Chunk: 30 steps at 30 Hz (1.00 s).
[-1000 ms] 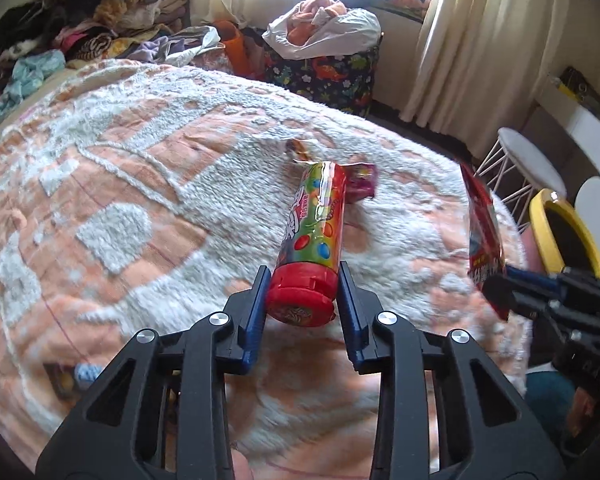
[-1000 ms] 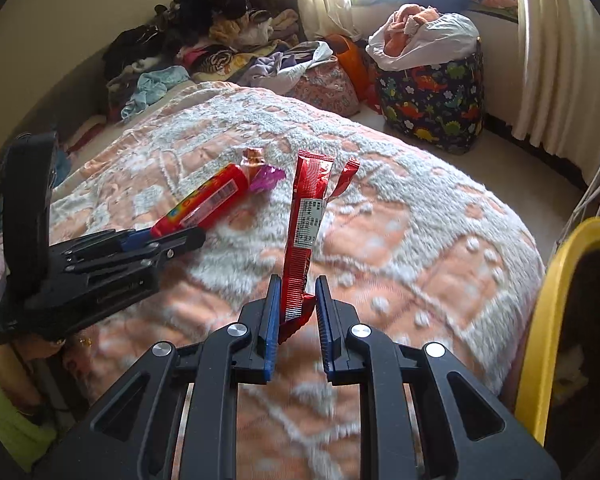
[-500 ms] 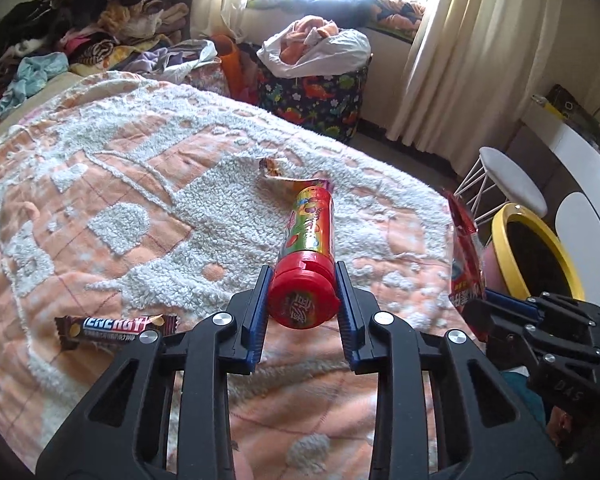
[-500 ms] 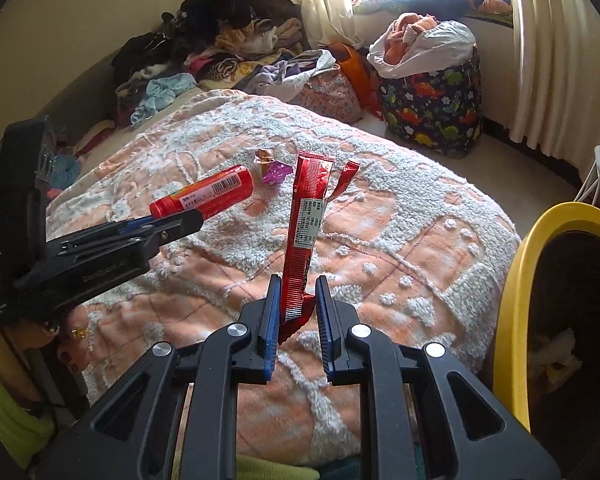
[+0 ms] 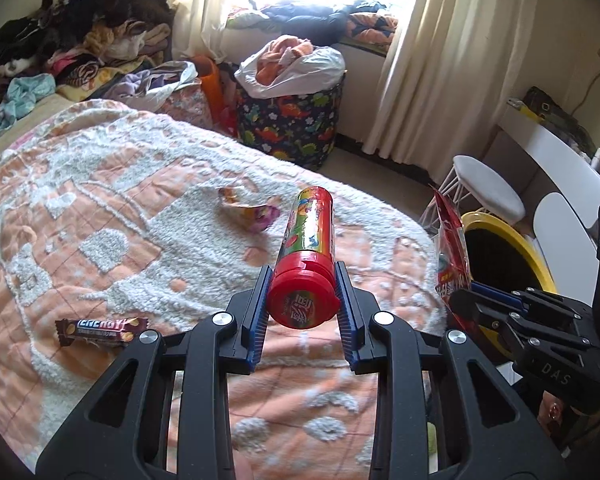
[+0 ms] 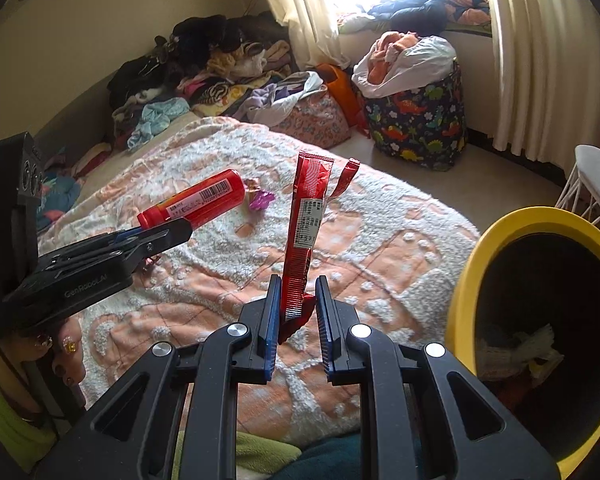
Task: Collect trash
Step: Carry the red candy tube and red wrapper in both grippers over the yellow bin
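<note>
The candy tube (image 5: 306,258) is pinched at its red cap by the left gripper (image 5: 302,300), its long axis pointing away toward the upper frame, above the bed (image 5: 100,208). The red wrapper (image 6: 306,236) is clamped upright in the right gripper (image 6: 298,312). The yellow bin (image 6: 476,280) is seen open at the right edge, just beside the bed. An energy bar (image 5: 102,330) and crumpled wrappers (image 5: 248,208) are left lying on the bed.

Left gripper (image 5: 302,304) clamps red candy tube (image 5: 306,264) at its cap, above the bedspread (image 5: 100,208). Energy bar (image 5: 102,330) at 9 o'clock; crumpled wrappers (image 5: 248,208) at 11; yellow-rimmed bin (image 5: 512,248) at 3.
</note>
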Available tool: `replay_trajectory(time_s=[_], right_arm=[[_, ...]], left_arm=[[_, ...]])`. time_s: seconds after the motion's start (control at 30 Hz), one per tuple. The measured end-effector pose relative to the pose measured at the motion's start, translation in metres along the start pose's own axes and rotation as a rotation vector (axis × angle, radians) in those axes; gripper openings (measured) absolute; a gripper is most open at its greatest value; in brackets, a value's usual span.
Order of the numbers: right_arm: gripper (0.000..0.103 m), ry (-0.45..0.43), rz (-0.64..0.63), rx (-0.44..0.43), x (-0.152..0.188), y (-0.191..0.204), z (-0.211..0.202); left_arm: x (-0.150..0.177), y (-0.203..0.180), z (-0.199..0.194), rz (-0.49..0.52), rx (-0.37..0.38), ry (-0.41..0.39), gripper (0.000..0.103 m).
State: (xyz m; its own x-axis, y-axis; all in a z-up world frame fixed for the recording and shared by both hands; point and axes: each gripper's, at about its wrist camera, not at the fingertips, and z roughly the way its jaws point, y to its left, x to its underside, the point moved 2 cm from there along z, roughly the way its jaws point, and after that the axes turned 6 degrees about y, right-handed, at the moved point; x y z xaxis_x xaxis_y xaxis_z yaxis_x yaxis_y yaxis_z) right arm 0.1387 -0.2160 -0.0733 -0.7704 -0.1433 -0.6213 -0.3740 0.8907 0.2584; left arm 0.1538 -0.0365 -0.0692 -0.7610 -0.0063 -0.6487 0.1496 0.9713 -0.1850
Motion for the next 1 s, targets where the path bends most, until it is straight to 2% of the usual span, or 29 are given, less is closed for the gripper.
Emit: replay_trajectory(time_s=[1.0], right_arm=[[0.017,-0.102,0.166,0.072,0.002,-0.076,-0.063]], left_arm=[[-0.002,-0.068,-0.015,0.116,0.061,-0.024,0.023]])
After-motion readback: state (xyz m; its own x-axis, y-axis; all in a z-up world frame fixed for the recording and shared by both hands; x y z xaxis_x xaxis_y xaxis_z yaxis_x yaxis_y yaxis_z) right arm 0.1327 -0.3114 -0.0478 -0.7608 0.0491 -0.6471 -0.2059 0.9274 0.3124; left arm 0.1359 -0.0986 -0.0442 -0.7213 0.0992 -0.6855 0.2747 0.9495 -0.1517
